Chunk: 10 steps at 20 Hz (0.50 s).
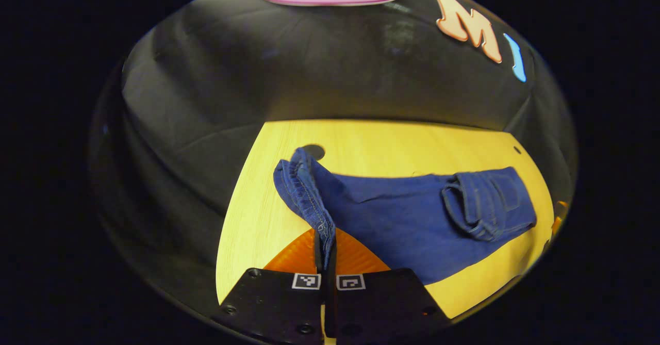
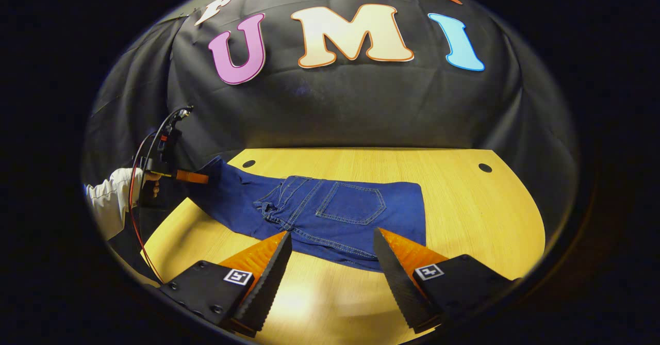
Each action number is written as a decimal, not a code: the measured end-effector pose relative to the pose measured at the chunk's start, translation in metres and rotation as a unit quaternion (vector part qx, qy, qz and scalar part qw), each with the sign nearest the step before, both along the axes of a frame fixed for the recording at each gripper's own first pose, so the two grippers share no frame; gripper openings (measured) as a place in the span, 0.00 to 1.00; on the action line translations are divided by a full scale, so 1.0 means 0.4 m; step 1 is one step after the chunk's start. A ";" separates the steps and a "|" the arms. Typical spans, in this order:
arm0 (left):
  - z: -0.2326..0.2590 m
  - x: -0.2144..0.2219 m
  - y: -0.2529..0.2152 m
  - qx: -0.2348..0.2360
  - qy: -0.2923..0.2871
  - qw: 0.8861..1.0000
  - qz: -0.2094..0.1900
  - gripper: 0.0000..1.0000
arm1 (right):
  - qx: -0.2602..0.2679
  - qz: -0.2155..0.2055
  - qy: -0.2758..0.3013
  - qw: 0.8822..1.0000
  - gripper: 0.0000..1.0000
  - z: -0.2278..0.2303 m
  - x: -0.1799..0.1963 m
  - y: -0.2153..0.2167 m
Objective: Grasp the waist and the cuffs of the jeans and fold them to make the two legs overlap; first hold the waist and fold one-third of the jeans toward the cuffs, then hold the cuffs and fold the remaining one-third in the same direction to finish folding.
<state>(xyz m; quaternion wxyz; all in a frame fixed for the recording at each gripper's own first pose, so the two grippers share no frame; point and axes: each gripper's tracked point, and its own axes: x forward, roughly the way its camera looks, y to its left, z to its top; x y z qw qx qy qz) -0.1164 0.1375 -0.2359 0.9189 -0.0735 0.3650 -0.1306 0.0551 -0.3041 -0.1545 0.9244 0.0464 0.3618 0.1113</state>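
Our left gripper (image 1: 326, 255) pinches the cuff end of the dark blue denim jeans (image 1: 412, 221), lifted off the pale wooden table (image 1: 258, 221). Right gripper (image 2: 332, 255) spread, jeans' waist just ahead. We should carry cuffs forward low, keeping edges aligned.

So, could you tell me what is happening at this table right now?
A person is folding dark blue jeans on a wooden table with two handheld grippers. The left gripper is shut on the cuff end and lifts it off the table. The right gripper hovers open above the waist end, which is already folded over.
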 end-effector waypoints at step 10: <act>0.247 -0.033 -0.325 -0.058 -0.041 0.997 -0.031 0.00 | 0.026 0.015 0.003 1.000 0.98 0.030 -0.055 -0.154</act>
